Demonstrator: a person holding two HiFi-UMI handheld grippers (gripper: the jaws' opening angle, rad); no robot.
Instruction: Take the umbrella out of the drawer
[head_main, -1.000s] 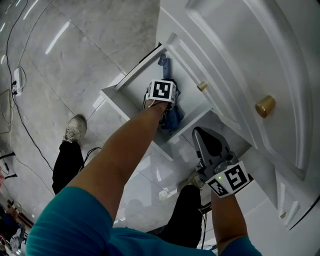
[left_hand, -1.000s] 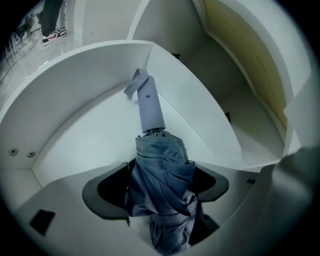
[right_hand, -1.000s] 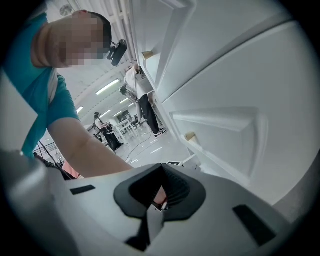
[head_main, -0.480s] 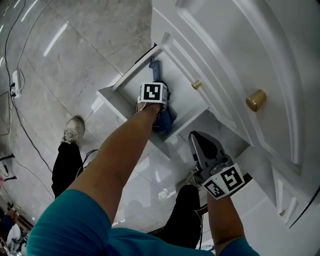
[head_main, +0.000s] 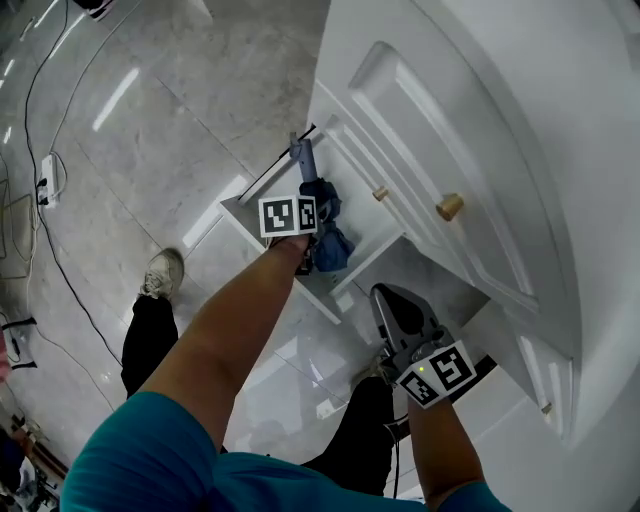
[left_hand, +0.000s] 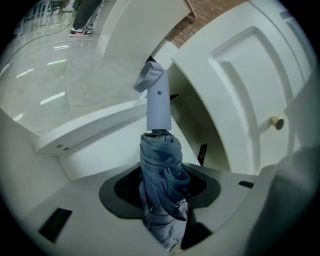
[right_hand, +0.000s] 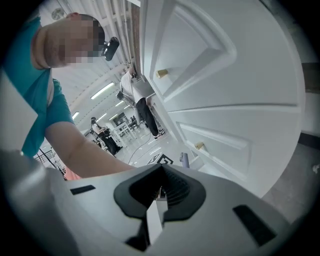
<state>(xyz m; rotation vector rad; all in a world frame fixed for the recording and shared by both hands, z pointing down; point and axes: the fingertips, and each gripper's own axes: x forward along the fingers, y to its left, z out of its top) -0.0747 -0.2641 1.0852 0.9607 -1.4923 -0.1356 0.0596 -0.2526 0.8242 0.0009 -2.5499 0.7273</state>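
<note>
A folded blue umbrella (left_hand: 161, 170) with a pale grey handle (left_hand: 158, 105) stands between the jaws of my left gripper (left_hand: 162, 200). The jaws are closing and the pads press on its fabric. In the head view the umbrella (head_main: 328, 228) hangs just over the open white drawer (head_main: 248, 212), its handle pointing away, with my left gripper (head_main: 300, 235) on its near side under the marker cube. My right gripper (head_main: 395, 305) hovers beside the drawer's front, shut with nothing in it (right_hand: 159, 192).
The drawer belongs to a white cabinet (head_main: 470, 120) with brass knobs (head_main: 450, 207) on the right. Glossy grey floor tiles spread to the left, with a power strip and cables (head_main: 45, 165). The person's shoe (head_main: 160, 275) and dark trouser legs are below.
My left gripper has risen from inside the drawer with the umbrella between its jaws. The right gripper has lifted slightly and stays shut.
</note>
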